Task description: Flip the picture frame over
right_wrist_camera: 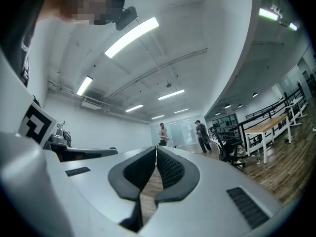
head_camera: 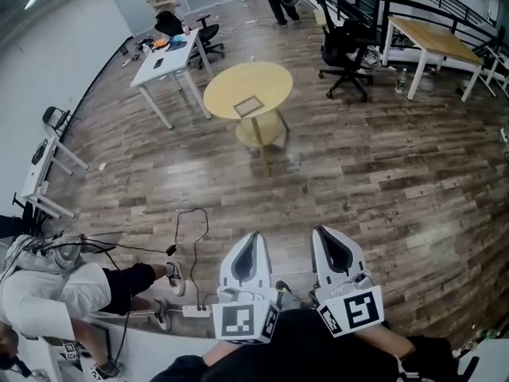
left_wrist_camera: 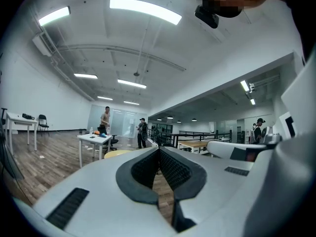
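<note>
The picture frame (head_camera: 248, 105) lies flat on a round yellow table (head_camera: 227, 86) in the middle of the room, far ahead of me. Both grippers hover low in the head view, well short of that table, over the wooden floor. My left gripper (head_camera: 254, 236) points toward the table, jaws together with nothing between them. My right gripper (head_camera: 320, 231) is beside it, also shut and empty. In the left gripper view the left gripper (left_wrist_camera: 159, 150) shows the yellow table's edge (left_wrist_camera: 114, 153) just past its tip. The right gripper (right_wrist_camera: 156, 150) looks at the far wall.
A white table (head_camera: 163, 68) with small items stands left of the round one. Black office chairs (head_camera: 347, 48) and a wooden desk (head_camera: 433, 38) are to the right. A person sits at lower left (head_camera: 71, 289), with a black cable (head_camera: 191, 241) on the floor. People stand at the far end.
</note>
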`<act>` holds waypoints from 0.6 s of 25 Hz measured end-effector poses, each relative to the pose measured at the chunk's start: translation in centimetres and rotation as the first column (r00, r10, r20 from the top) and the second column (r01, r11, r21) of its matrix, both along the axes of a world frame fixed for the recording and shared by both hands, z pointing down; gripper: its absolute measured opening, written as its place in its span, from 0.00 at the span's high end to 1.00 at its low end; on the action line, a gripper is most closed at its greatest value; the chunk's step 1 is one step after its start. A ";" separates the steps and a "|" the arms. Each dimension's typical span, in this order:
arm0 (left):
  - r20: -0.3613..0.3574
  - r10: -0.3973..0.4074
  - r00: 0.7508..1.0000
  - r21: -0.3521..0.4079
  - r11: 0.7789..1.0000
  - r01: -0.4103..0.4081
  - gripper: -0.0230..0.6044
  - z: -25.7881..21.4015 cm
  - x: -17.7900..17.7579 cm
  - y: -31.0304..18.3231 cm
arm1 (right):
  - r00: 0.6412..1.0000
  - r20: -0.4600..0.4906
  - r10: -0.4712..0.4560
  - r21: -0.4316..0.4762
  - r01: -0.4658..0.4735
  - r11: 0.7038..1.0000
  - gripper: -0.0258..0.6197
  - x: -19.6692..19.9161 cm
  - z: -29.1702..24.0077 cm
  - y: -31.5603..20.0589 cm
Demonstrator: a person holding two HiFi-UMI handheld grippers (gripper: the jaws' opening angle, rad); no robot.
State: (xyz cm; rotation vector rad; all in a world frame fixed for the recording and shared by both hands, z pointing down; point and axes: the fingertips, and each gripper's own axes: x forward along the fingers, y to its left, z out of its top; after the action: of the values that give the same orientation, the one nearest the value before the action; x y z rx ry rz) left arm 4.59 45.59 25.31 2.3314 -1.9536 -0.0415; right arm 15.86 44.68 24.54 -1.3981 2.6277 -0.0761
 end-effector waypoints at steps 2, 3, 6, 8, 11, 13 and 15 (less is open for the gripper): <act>-0.005 -0.008 1.000 0.002 1.000 0.008 0.93 0.0 -1.6 -1.5 | 1.000 -0.008 -0.012 0.006 0.012 1.000 0.93 -1.7 -0.1 -1.7; -0.009 -0.012 1.000 0.004 1.000 0.012 0.93 0.0 -2.4 -2.2 | 1.000 -0.012 -0.018 0.007 0.018 1.000 0.93 -2.6 -0.1 -2.4; -0.018 -0.022 1.000 0.009 1.000 0.023 0.93 0.1 -5.0 -4.2 | 0.999 -0.028 -0.037 0.008 0.037 0.999 0.93 -5.3 -0.1 -4.4; -0.023 -0.025 0.999 0.009 1.000 0.025 0.93 0.3 -6.4 -5.2 | 0.998 -0.034 -0.047 0.008 0.047 0.999 0.93 -7.0 -0.1 -5.5; -0.033 -0.020 0.999 0.007 1.000 0.020 0.93 0.7 -7.7 -6.4 | 0.998 -0.041 -0.055 0.008 0.056 0.998 0.93 -8.7 0.3 -6.5; -0.035 -0.014 0.999 0.006 1.000 0.015 0.93 1.0 -8.3 -7.2 | 0.997 -0.046 -0.056 0.001 0.056 0.998 0.93 -9.5 0.6 -7.1; -0.038 -0.012 0.999 0.006 1.000 0.012 0.93 1.1 -8.6 -7.8 | 0.998 -0.051 -0.048 -0.003 0.048 0.999 0.93 -9.5 0.8 -7.6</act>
State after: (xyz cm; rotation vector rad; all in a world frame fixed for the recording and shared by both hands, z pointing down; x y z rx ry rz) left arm -4.00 37.75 26.38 2.3049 -1.9521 -0.0923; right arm 6.34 37.06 25.39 -1.3552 2.7035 -0.0498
